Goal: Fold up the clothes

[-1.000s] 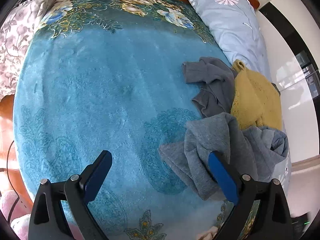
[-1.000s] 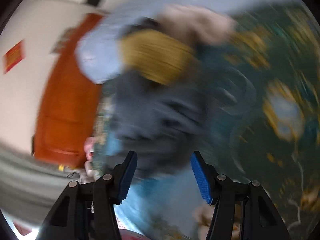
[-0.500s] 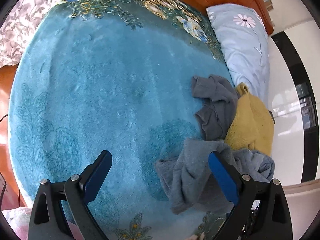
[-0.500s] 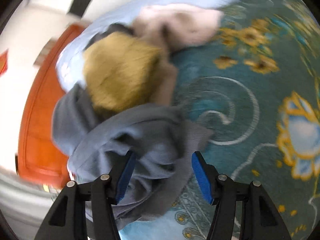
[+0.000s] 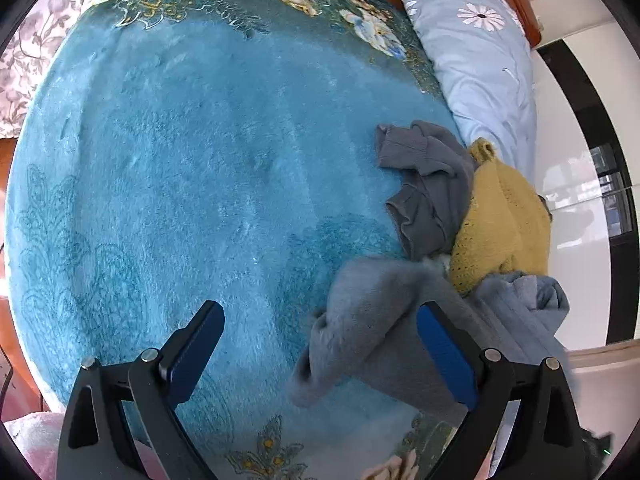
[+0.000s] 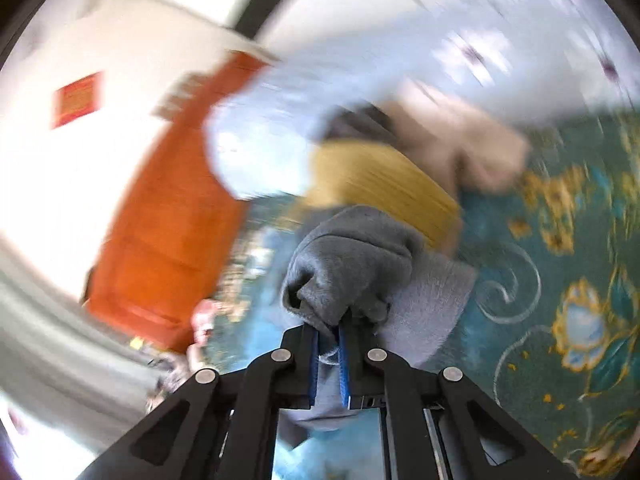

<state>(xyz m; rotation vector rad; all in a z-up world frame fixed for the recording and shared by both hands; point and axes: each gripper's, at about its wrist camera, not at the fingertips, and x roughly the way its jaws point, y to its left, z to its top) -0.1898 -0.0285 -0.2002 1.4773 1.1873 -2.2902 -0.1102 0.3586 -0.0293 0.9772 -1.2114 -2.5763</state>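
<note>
Two claws are working: the right claw, its jaws just closed, is pinching a fold of the grey garment to lift it from the heap at the bed's right edge, while the left claw is hanging wide and empty over the teal blanket, beside a pale blue pillow.

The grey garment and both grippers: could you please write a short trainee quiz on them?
1. True or false: the right gripper is shut on the grey garment.
2. Which garment lies nearest the pillow: A the yellow knit, B a red shirt?
3. The left gripper is ____.

Key: 1 true, its jaws have just been closing on the cloth; 2 A; 3 open.
</note>
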